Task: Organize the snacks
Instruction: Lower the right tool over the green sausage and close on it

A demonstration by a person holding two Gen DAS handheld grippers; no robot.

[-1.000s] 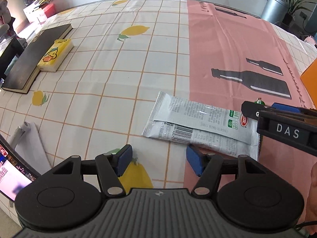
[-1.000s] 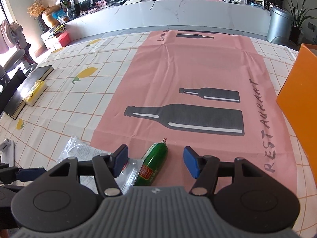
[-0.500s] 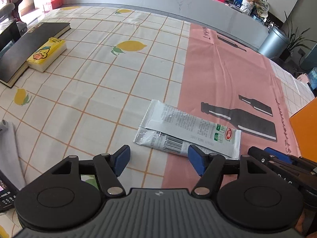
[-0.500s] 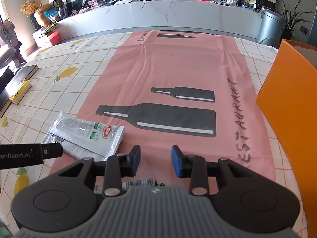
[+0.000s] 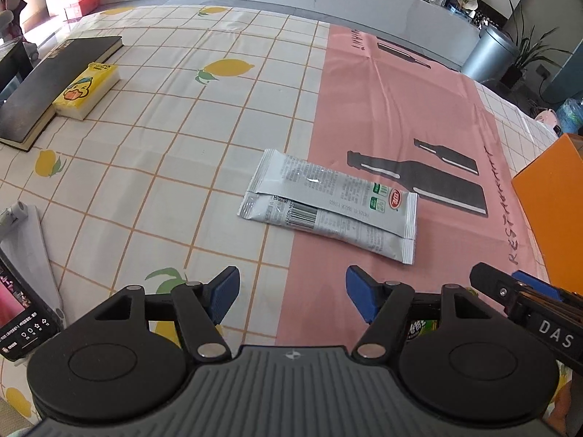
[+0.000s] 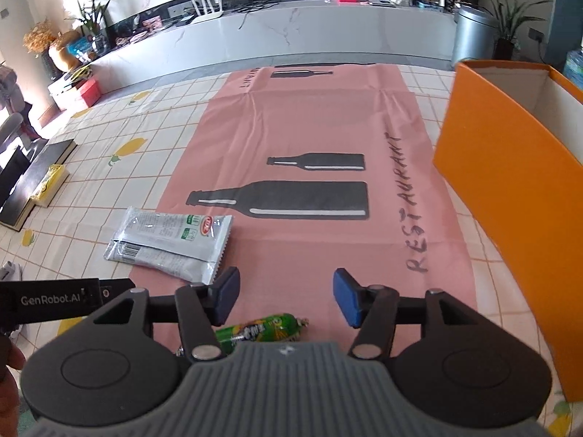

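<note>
Two silver snack packets overlapped flat on worktop, straddling pink mat edge; long axes parallel, lying left-right. Judged light, crinkly, slippery; best pinched across a sealed end. Green sausage snack beneath right tool, unheld. Left tool apart, likewise right. Orange box nearby.

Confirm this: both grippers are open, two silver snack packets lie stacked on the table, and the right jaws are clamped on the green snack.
Not clamped. The right wrist view shows the right gripper open, with the green snack lying loose on the pink mat below it. The rest holds.
</note>
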